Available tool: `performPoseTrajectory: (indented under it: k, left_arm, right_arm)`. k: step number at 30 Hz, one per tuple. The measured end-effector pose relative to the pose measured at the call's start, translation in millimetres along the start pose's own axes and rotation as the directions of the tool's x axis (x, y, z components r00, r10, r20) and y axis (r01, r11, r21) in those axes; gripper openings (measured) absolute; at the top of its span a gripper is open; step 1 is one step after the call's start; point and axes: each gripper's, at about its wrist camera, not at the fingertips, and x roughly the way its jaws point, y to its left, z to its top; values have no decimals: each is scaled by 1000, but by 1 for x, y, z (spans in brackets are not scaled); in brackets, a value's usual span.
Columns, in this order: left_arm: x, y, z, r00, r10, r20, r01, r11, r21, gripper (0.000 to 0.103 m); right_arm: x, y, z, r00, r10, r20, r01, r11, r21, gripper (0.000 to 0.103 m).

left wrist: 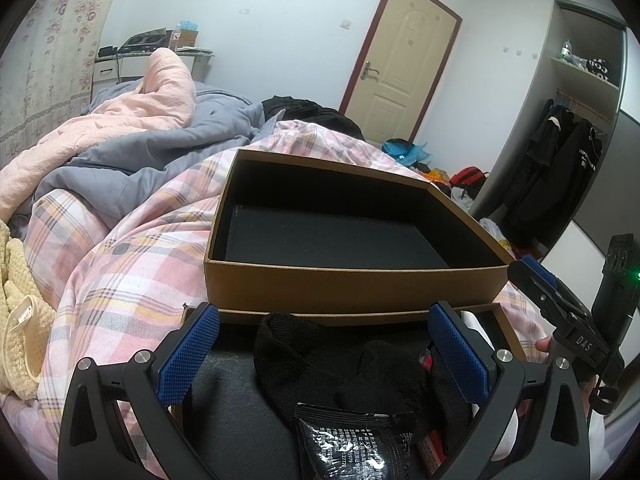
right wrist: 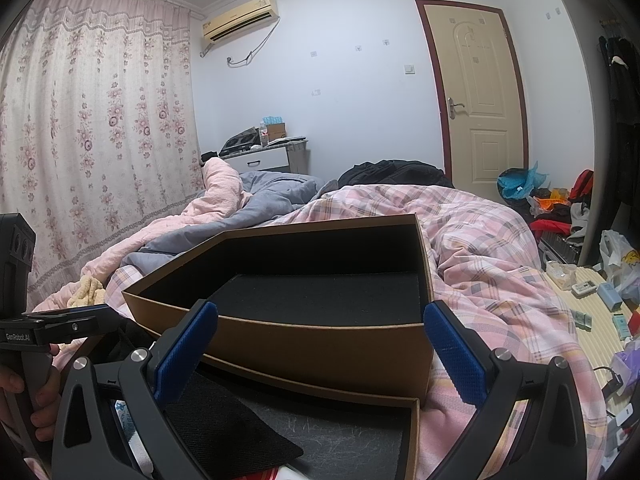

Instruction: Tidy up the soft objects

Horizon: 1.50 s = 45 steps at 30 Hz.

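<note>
The left gripper (left wrist: 324, 354) hangs wide open over the black sock (left wrist: 348, 368), its blue pads either side of the cloth but gripping nothing, placed so as to close on it. The sock lies bunched in the shallow near tray (left wrist: 232, 400) with a glossy black packet (left wrist: 356, 444) at 6 o'clock. The deep brown box (left wrist: 352, 288), empty at 12 o'clock, seems the intended destination. The right gripper (right wrist: 320, 344) is equally wide open and empty, waiting at 3 o'clock from the left, leaving room. A cream fleece item (left wrist: 18, 312) sits at 9 o'clock on the plaid quilt (left wrist: 132, 248); possibly a slipper.
</note>
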Motion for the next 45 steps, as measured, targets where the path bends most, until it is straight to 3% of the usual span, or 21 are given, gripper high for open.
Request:
performPoseTrajectory:
  k: [45]
  left_arm:
    - [3, 3, -9, 1000, 2, -14, -2, 1000, 0, 103]
  right_arm:
    - [1, -4, -1, 1000, -11, -3, 11, 1000, -11, 102]
